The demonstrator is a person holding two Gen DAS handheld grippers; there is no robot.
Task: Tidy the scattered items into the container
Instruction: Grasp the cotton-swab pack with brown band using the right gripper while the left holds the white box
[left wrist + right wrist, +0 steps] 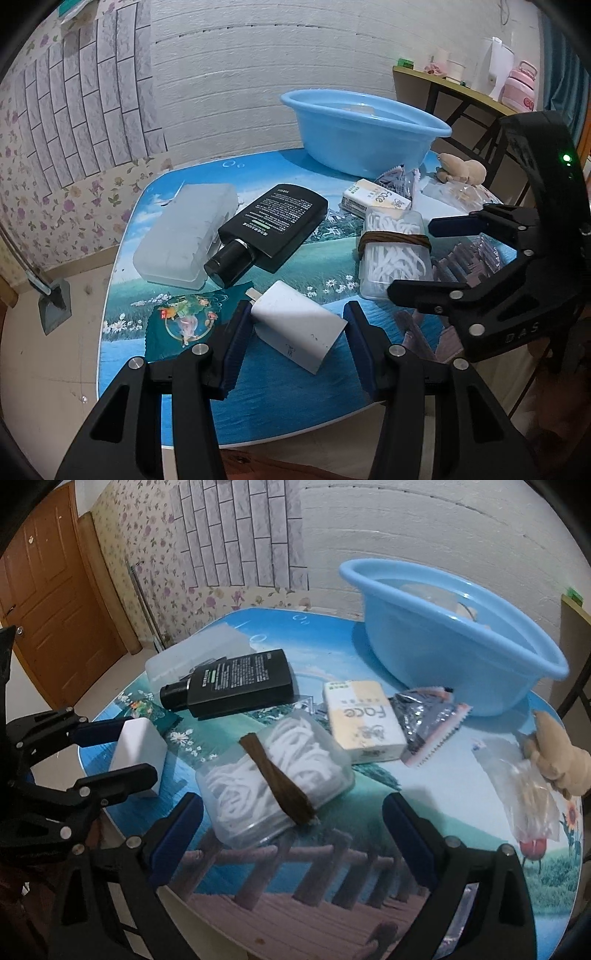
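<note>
Left gripper (pixel 297 332) sits nearest, at the table's (pixel 295 398) near edge, its blue pads on either side of the white charger (pixel 299 325). In the left wrist view both pads look pressed to its flanks; the right wrist view shows the same fingers flanking it, so I read it as clamped, lightly. Advice for the lift: raise straight up, keep the prongs clear of the fish packet (pixel 181 321) just beside it, then carry over the clutter rather than through it.

Right gripper (pixel 293 834) hangs with jaws wide apart and nothing between the pads, just short of the floss box (pixel 273 782). That box is clear plastic, full of white picks, wrapped by a brown band (pixel 280 779); it lies slantwise near the table's middle. Smooth sides, likely slippery: straddle the long flanks, close squarely, avoid catching the band.

Further out: black bottle (pixel 236 686) resting partly on a frosted case (pixel 184 236), tissue pack (pixel 362 723), silver wrapper (pixel 424 716), a bag of swabs (pixel 524 786) and a plush toy (pixel 554 760) toward the right edge.

Basin (pixel 480 664), pale blue, stands at the far edge by the wall; something already lies inside, too dim to name.
</note>
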